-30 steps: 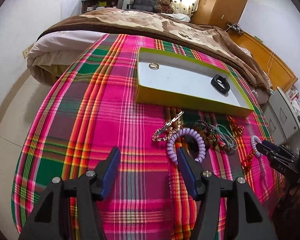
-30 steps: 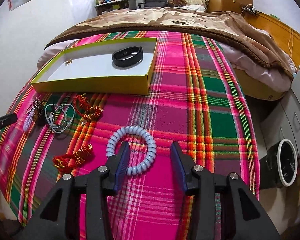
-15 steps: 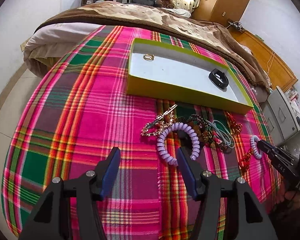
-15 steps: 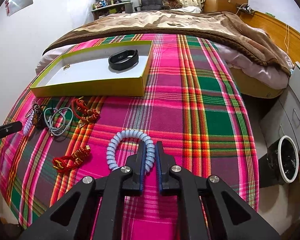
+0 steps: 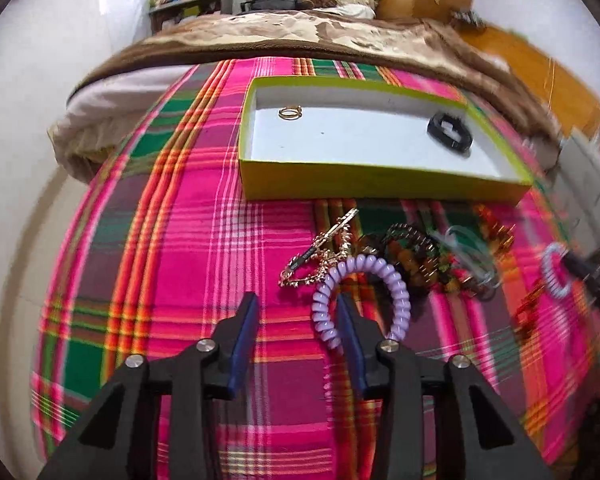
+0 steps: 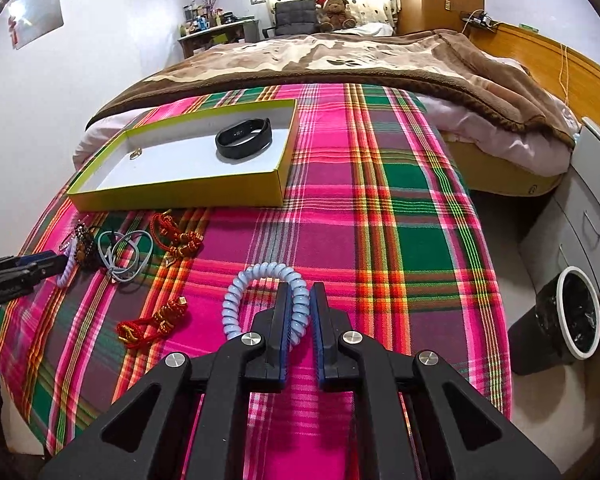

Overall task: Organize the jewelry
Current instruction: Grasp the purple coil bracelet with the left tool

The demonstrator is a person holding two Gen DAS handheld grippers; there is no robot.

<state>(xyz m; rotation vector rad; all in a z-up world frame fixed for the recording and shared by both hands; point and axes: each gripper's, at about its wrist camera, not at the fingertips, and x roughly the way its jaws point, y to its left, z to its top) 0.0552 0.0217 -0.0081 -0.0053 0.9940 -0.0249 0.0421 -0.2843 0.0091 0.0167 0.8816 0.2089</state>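
Observation:
My right gripper (image 6: 301, 294) is shut on a pale blue coil bracelet (image 6: 252, 292) and holds it just above the plaid cloth. My left gripper (image 5: 298, 306) is open, with its right finger inside a purple coil bracelet (image 5: 360, 280) that lies on the cloth. A yellow-green box (image 5: 372, 188) with a white floor holds a gold ring (image 5: 290, 112) and a black wristband (image 5: 448, 132). The box (image 6: 180, 196) and wristband (image 6: 244, 140) also show in the right wrist view.
A pile of jewelry lies in front of the box: a gold chain (image 5: 324, 252), brown beads (image 5: 412, 252), grey cord loops (image 6: 124, 252) and red knotted cords (image 6: 176, 232). Another red cord (image 6: 152, 324) lies nearer. A black bin (image 6: 568, 320) stands on the floor at right.
My right gripper closed on the pale blue coil bracelet and lifted it slightly. My left gripper moved forward and right, narrowing somewhat, so that its right finger now sits inside the purple coil bracelet.

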